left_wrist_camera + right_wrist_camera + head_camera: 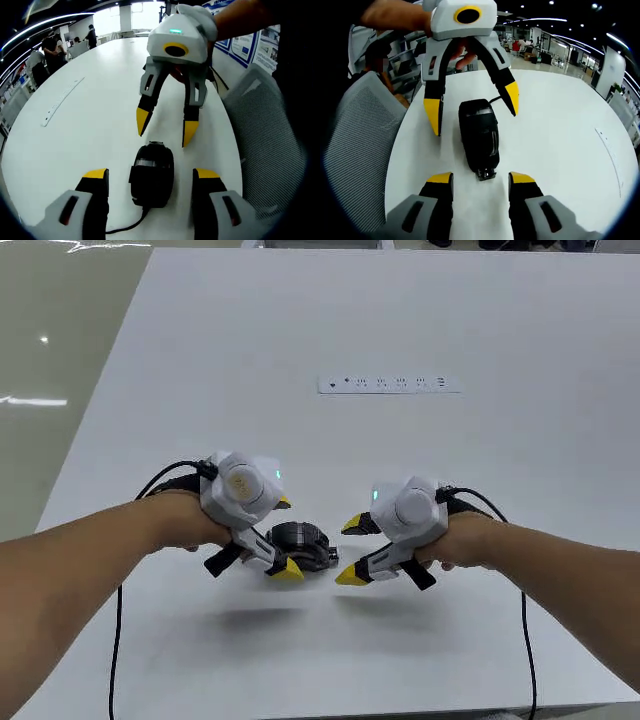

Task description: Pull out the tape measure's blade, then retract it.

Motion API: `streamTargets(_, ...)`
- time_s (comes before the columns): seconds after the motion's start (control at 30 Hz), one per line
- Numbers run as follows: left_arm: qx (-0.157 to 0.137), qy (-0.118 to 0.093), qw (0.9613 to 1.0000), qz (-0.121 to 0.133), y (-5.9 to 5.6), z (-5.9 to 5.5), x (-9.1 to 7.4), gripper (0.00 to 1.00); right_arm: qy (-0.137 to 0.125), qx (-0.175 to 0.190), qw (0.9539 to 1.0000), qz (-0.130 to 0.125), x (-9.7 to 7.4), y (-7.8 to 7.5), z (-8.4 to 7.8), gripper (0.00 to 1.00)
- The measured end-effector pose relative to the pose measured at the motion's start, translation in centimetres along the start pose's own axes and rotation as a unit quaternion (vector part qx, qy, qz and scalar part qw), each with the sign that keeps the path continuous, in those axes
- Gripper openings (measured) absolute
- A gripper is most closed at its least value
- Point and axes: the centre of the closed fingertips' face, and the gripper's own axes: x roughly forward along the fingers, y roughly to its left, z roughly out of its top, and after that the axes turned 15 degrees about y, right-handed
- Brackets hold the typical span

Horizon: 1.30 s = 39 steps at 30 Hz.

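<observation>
A black tape measure (302, 545) lies on the white table (400, 320) between my two grippers. My left gripper (287, 537) is open, one yellow-tipped jaw on each side of the case, with gaps showing on both sides in the left gripper view, where the tape measure (152, 172) sits between the fingertips (95, 174). A thin black cord trails from its near end. My right gripper (351, 550) is open and faces the case's other end from a short way off. In the right gripper view the tape measure (479, 135) points its blade end at my right gripper (480, 178).
A white power strip (390, 384) lies farther back at the table's middle. The table's left edge borders a glossy floor (50, 360). A grey mesh chair (265, 125) stands beside the table. Several people stand far off in the room.
</observation>
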Motion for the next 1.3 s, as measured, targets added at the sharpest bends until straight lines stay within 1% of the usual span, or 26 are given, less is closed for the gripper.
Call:
streamTargets(0.07, 0.004, 0.01, 0.9999, -0.002, 0.1, -0.1, 0.1, 0.62, 0.005, -0.001, 1.0, 0.004, 0.2, -0.1, 0.0, 0.42)
streamTargets(0.1, 0.003, 0.014, 0.9999, -0.007, 0.2, 0.0, 0.2, 0.61, 0.01, -0.004, 0.9999, 0.005, 0.3, -0.1, -0.1, 0.41)
streamTargets(0.17, 0.001, 0.021, 0.9997, -0.015, 0.1, -0.1, 0.4, 0.59, 0.021, -0.021, 0.9995, 0.008, 0.6, 0.0, -0.3, 0.42)
streamTargets(0.2, 0.004, 0.026, 0.9996, -0.013, 0.3, -0.2, 0.6, 0.57, 0.024, -0.026, 0.9993, 0.01, 0.7, 0.1, -0.4, 0.42)
streamTargets(0.27, 0.006, 0.046, 0.9989, -0.009, 0.6, -0.7, 1.0, 0.54, 0.031, -0.033, 0.9989, 0.009, 0.9, 0.1, -0.4, 0.42)
streamTargets(0.37, 0.004, 0.051, 0.9984, -0.024, 0.1, -0.6, 1.4, 0.53, 0.037, -0.041, 0.9984, 0.012, 1.1, 0.1, -0.5, 0.41)
streamTargets(0.43, 0.015, 0.058, 0.9979, -0.024, -0.1, -0.6, 1.6, 0.5, 0.048, -0.057, 0.9971, 0.017, 1.2, 0.2, -0.7, 0.4)
streamTargets(0.53, 0.023, 0.065, 0.9973, -0.024, -0.3, -0.5, 1.9, 0.46, 0.055, -0.061, 0.9964, 0.021, 1.2, 0.1, -0.7, 0.37)
streamTargets(0.67, 0.028, 0.073, 0.9965, -0.027, -0.5, -0.4, 2.5, 0.45, 0.057, -0.062, 0.9962, 0.021, 1.4, -0.3, -0.3, 0.36)
streamTargets(0.73, 0.035, 0.079, 0.9959, -0.026, -0.6, -0.4, 2.7, 0.43, 0.058, -0.06, 0.9963, 0.023, 1.5, -0.4, -0.3, 0.37)
streamTargets(0.77, 0.047, 0.092, 0.9945, -0.019, -0.4, -0.6, 2.8, 0.39, 0.06, -0.062, 0.996, 0.024, 1.5, -0.3, -0.3, 0.37)
streamTargets(0.8, 0.055, 0.098, 0.9937, -0.007, 0.0, -0.7, 2.8, 0.37, 0.062, -0.065, 0.9957, 0.025, 1.6, -0.3, -0.3, 0.37)
streamTargets(0.83, 0.046, 0.095, 0.9942, -0.018, -0.3, -0.5, 3.0, 0.37, 0.064, -0.067, 0.9954, 0.026, 1.5, -0.3, -0.4, 0.37)
streamTargets(0.9, 0.046, 0.095, 0.9942, -0.02, -0.3, -0.6, 2.9, 0.37, 0.066, -0.071, 0.9949, 0.026, 1.5, -0.3, -0.4, 0.36)
streamTargets(0.93, 0.04, 0.092, 0.9947, -0.022, -0.2, -0.6, 2.9, 0.36, 0.068, -0.072, 0.9948, 0.027, 1.5, -0.4, -0.4, 0.36)
streamTargets(1.0, 0.041, 0.091, 0.9948, -0.021, -0.3, -0.6, 2.8, 0.36, 0.067, -0.073, 0.9948, 0.026, 1.5, -0.5, -0.3, 0.36)
streamTargets(1.13, 0.072, 0.1, 0.9922, -0.016, -0.7, -0.7, 2.8, 0.35, 0.069, -0.076, 0.9943, 0.029, 1.7, -0.4, -0.1, 0.33)
streamTargets(1.17, 0.075, 0.102, 0.9919, -0.015, -0.7, -0.7, 2.8, 0.35, 0.073, -0.079, 0.9937, 0.031, 1.9, -0.2, -0.2, 0.32)
streamTargets(1.23, 0.07, 0.104, 0.992, -0.014, -0.6, -0.8, 2.9, 0.35, 0.076, -0.078, 0.9933, 0.039, 2.0, 0.1, -0.3, 0.29)
streamTargets(1.3, 0.068, 0.107, 0.9918, -0.013, -0.5, -0.8, 2.9, 0.35, 0.077, -0.081, 0.9928, 0.044, 2.1, 0.5, -0.1, 0.22)
